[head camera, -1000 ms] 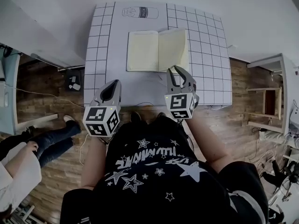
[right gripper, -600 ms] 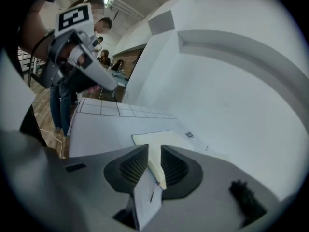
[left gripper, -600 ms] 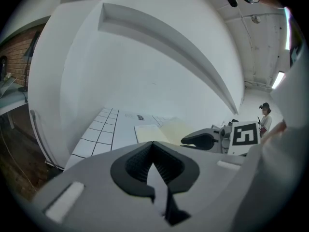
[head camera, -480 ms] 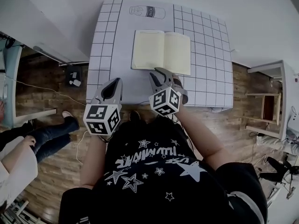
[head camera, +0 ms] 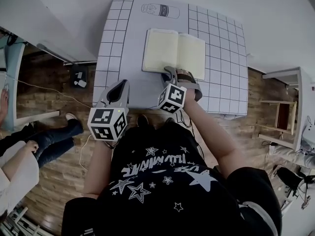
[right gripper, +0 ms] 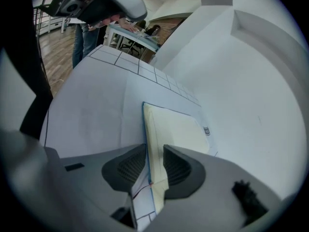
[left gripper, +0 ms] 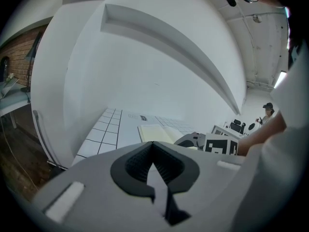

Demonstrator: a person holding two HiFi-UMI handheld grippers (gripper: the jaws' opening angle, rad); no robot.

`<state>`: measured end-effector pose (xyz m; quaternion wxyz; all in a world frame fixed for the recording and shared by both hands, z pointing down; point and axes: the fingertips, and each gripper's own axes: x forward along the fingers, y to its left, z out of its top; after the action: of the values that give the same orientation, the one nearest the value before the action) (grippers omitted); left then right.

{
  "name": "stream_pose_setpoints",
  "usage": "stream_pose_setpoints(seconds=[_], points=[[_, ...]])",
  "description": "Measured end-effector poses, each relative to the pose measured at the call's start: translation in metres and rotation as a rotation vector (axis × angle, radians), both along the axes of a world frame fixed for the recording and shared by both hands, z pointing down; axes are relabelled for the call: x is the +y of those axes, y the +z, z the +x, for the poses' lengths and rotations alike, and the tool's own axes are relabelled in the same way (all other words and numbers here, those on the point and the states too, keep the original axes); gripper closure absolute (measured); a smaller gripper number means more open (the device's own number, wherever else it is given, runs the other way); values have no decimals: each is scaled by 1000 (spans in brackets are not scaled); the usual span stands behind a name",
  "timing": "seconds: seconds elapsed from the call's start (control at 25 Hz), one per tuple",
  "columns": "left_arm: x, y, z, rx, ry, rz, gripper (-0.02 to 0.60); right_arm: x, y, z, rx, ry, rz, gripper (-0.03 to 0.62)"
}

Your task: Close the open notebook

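Observation:
The open notebook lies flat on the white table, its cream pages up. It also shows in the left gripper view and the right gripper view. My right gripper is rolled onto its side at the notebook's near edge, close to the spine. In its own view its jaws have just been opening and stand on either side of that edge, not clamped on it. My left gripper hovers over the table's near left part, well clear of the notebook. Its tips meet with nothing between them.
A gridded mat covers the table, with a bottle drawing at its far edge. A white desk stands to the left and a wooden stool to the right. A person's legs reach in at the left.
My right gripper has moved down and left from beyond the notebook's near right corner to its near edge and has rolled onto its side. The left gripper has stayed put.

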<state>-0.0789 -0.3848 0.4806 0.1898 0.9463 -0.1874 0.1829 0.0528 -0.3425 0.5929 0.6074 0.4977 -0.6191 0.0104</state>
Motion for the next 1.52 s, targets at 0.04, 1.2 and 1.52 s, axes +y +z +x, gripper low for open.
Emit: stream_pose_setpoints(seconds=[0.04, 1.2, 1.52], points=[[0, 0, 0, -1, 0, -1, 574, -1, 0, -1, 12, -10, -5, 476], [31, -5, 48, 4, 136, 10, 574, 60, -51, 57, -618, 601, 398, 579], [36, -6, 61, 3, 191, 19, 574, 96, -23, 85, -773, 864, 364, 579]])
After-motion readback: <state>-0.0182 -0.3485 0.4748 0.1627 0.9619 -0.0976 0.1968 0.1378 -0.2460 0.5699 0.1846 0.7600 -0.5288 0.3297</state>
